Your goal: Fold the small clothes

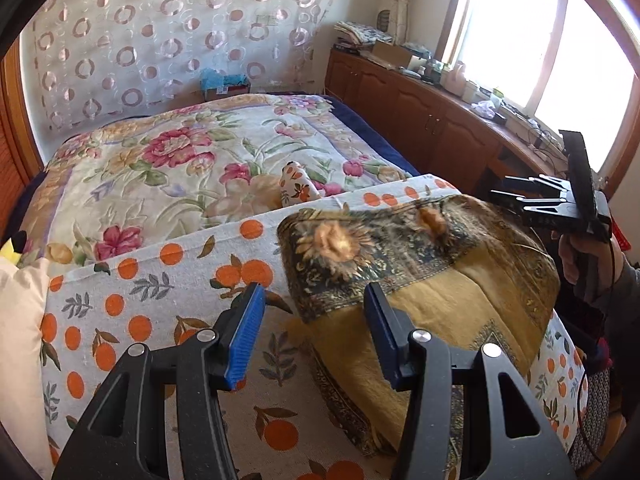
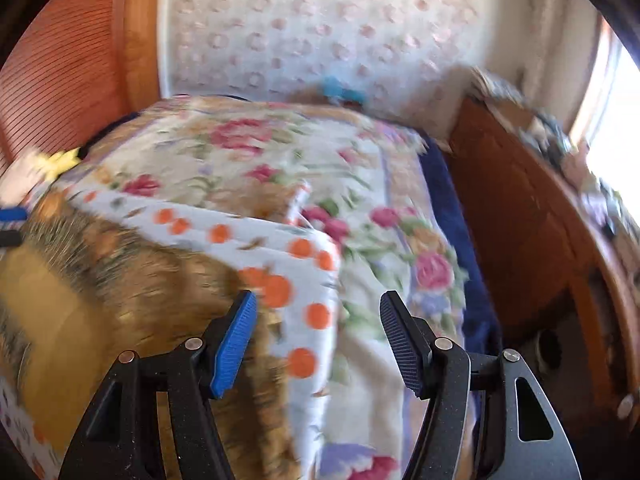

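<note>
A mustard cloth [image 1: 440, 304] with a dark floral border lies on a white orange-print sheet [image 1: 160, 292] spread on the bed; its far part is folded over toward me. My left gripper [image 1: 314, 296] hovers open just above the cloth's left border, its pads apart and pressing on nothing. Off the cloth's right edge, my right gripper [image 1: 500, 190] is held in a person's hand [image 1: 576, 256]. In the blurred right wrist view, the right gripper [image 2: 318, 304] is open and empty over the sheet's corner, with the mustard cloth [image 2: 60, 320] to its left.
A floral bedspread [image 1: 180, 152] covers the bed beyond the sheet, with a small rolled orange-print cloth [image 1: 296, 186] on it. A wooden cabinet [image 1: 400, 108] cluttered on top runs along the right under a bright window. A cream pillow [image 1: 20, 320] lies at the left.
</note>
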The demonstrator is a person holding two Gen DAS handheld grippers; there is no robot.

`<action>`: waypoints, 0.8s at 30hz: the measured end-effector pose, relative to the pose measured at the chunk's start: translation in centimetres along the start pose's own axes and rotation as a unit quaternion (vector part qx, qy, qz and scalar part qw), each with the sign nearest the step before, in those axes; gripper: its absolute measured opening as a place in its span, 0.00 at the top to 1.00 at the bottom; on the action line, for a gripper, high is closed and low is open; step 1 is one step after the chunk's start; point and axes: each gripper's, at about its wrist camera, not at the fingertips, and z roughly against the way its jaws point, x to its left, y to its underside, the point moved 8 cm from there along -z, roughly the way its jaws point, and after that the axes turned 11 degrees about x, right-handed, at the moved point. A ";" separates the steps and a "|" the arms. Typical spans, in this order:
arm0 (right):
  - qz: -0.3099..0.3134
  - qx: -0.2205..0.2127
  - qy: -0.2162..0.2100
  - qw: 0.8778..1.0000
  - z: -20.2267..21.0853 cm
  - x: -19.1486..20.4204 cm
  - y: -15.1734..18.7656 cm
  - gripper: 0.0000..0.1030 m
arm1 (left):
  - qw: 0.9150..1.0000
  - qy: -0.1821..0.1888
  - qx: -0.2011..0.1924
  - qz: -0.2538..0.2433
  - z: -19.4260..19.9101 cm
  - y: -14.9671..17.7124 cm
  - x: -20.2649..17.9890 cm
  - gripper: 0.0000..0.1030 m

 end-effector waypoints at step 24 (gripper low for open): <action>-0.016 0.051 -0.130 0.990 -0.3 0.3 2.8 0.30 | 0.996 0.059 0.047 0.055 -1.8 4.6 -0.7 0.52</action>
